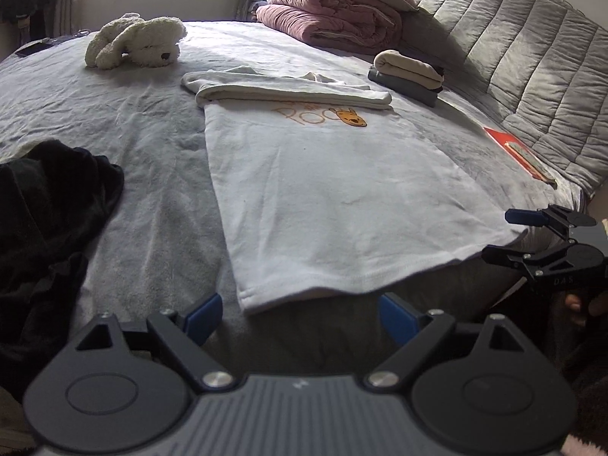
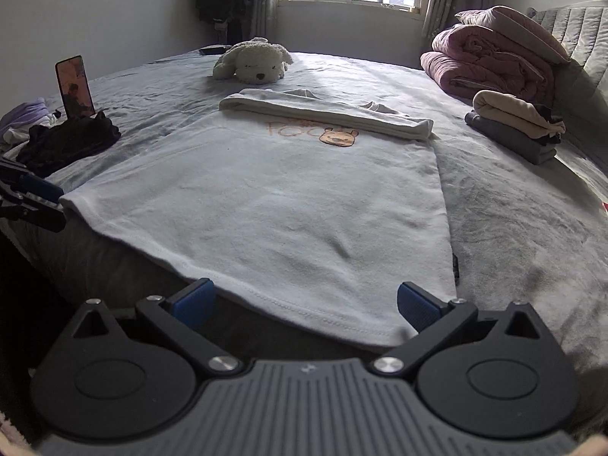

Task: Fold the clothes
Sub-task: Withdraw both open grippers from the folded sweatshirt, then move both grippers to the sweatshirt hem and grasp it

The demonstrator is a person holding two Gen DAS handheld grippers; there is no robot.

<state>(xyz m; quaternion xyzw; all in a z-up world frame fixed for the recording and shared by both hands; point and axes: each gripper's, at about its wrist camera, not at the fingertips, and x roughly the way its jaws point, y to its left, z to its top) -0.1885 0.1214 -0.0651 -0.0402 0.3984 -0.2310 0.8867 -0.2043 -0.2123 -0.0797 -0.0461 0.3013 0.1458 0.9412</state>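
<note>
A white T-shirt [image 1: 326, 193] with an orange bear print lies flat on the bed, its far end with the sleeves folded over into a band [image 1: 292, 93]. It also shows in the right wrist view [image 2: 273, 205]. My left gripper [image 1: 300, 317] is open and empty, just short of the hem's left corner. My right gripper [image 2: 304, 306] is open and empty at the hem's right corner; it appears in the left wrist view [image 1: 509, 235] at the right edge. The left gripper shows in the right wrist view [image 2: 38, 201] at the far left.
A black garment pile [image 1: 45, 220] lies left. A stack of folded clothes [image 2: 520, 125], pink quilts [image 2: 494, 53], a plush dog [image 2: 252, 60], a propped phone [image 2: 74, 85] and a red booklet [image 1: 520, 152] sit on the grey bed [image 2: 513, 209]. A padded headboard [image 1: 513, 45] runs along the right.
</note>
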